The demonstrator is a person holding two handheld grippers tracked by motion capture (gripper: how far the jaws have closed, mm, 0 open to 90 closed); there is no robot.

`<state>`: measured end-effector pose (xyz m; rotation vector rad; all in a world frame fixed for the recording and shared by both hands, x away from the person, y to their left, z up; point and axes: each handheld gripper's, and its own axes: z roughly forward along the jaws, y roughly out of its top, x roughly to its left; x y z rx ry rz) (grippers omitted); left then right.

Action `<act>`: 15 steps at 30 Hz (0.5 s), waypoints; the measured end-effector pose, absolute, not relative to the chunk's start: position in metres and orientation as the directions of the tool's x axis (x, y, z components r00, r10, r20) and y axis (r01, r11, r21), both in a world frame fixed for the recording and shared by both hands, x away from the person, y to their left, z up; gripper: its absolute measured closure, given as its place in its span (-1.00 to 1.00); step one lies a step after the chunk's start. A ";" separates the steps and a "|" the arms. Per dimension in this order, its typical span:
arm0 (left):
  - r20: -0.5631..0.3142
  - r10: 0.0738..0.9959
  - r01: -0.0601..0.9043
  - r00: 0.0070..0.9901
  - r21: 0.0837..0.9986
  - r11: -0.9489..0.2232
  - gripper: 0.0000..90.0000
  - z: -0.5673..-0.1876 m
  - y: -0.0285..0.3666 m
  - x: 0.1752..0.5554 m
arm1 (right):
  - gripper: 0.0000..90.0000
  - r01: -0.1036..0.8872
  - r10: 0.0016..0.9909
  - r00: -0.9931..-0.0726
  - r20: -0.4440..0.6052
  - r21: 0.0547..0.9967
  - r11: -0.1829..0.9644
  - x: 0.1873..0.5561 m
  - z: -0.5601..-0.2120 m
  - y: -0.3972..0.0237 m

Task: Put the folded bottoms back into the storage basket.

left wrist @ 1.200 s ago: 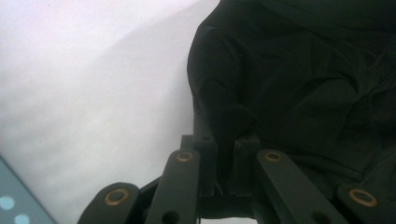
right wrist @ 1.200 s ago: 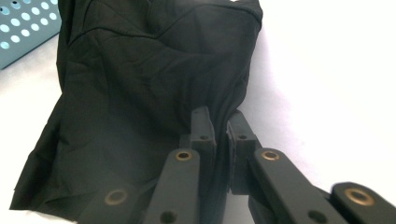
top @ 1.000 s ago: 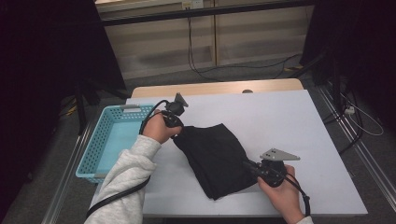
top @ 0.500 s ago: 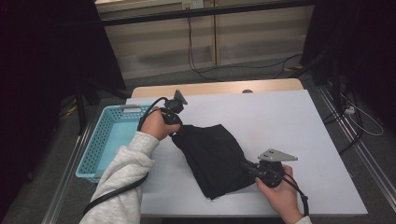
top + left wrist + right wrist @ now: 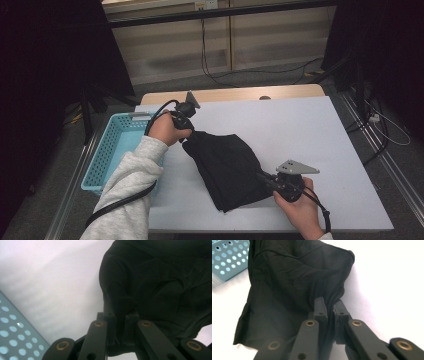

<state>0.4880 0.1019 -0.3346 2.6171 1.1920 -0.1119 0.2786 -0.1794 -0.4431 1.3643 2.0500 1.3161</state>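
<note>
grip: your left gripper [image 5: 186, 131] and right gripper [image 5: 267, 181] both pinch the cloth [image 5: 225, 167]
cloth: spans 10 to 4 o'clock on the table [image 5: 320, 135]
left: you haven't folded or binned it in the basket [image 5: 107, 155]

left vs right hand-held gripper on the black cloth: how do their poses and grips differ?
The left hand-held gripper pinches the far corner of the black cloth, beside the blue basket; the right hand-held gripper pinches its near edge, towards the table's front. The left one's grey plate stands tilted up; the right one's lies nearly flat. Both are shut on the cloth, a fold between the jaws.
</note>
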 end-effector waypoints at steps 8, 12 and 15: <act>-0.165 0.735 0.752 0.658 0.199 -0.629 0.87 -0.319 0.105 0.488 | 0.86 0.518 0.851 -0.488 0.194 0.849 0.104 0.279 -0.439 -0.175; -0.154 0.734 0.748 0.662 0.196 -0.634 0.87 -0.312 0.106 0.488 | 0.86 0.503 0.849 -0.494 0.186 0.858 0.105 0.280 -0.437 -0.171; -0.149 0.735 0.748 0.662 0.196 -0.634 0.87 -0.308 0.109 0.489 | 0.86 0.493 0.849 -0.497 0.180 0.863 0.106 0.280 -0.435 -0.169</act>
